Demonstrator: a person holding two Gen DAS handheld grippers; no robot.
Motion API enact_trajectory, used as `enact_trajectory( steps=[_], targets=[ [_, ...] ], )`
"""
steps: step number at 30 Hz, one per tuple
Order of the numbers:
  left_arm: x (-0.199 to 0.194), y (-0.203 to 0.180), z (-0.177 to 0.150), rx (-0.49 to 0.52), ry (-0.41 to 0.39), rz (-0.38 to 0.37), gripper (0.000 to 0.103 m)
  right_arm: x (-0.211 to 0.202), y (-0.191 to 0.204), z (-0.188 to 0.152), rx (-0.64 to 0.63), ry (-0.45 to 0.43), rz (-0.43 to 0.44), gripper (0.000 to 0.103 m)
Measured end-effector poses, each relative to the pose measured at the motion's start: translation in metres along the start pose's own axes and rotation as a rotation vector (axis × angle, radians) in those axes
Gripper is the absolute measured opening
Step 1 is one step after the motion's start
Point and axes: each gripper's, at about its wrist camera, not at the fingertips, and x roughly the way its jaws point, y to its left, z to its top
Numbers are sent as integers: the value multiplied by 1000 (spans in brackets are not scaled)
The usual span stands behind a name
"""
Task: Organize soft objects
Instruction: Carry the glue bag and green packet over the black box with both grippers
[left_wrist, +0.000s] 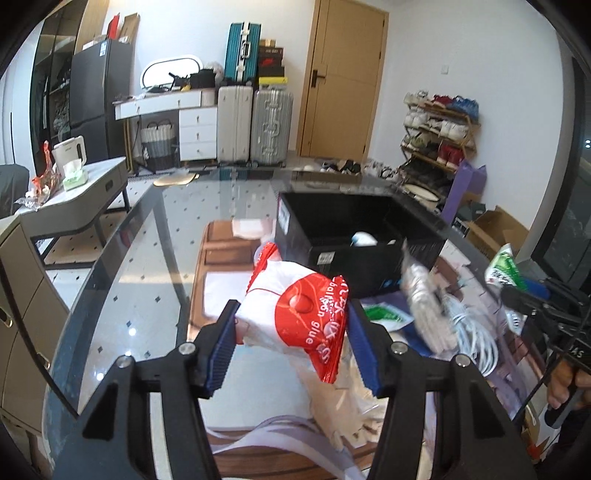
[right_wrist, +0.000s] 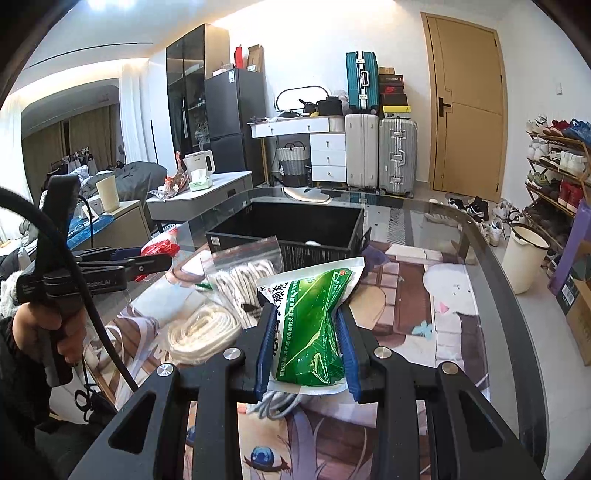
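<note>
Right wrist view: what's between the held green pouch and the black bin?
Between the green pouch in the right gripper and the black bin lies a clear zip bag of white rope, seen in the right wrist view.

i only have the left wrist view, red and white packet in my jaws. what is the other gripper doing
Observer: The right gripper is shut on a green and white plastic pouch, held above the printed mat.
Operator: is the bin near it
Observer: Yes. The black plastic crate sits straight ahead of the pouch, open side up.
Operator: anything between them
Observer: A clear zip bag of white rope lies on the mat left of the pouch, in front of the crate.
</note>
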Motion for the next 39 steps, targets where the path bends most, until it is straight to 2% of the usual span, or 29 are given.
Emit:
enact_trajectory(
  steps=[5,13,26,39],
  targets=[
    [-11,-7,11,4,-50,-24,56,2,1,12,4,-23,10,32],
    [-13,-13,26,3,-83,-35,56,5,3,30,-9,-52,21,32],
    [6,-21,43,12,-105,-79,56,19,-4,55,-9,-85,33,32],
    [28,-34,60,32,-135,-75,56,45,-18,79,0,-85,57,32]
  ],
)
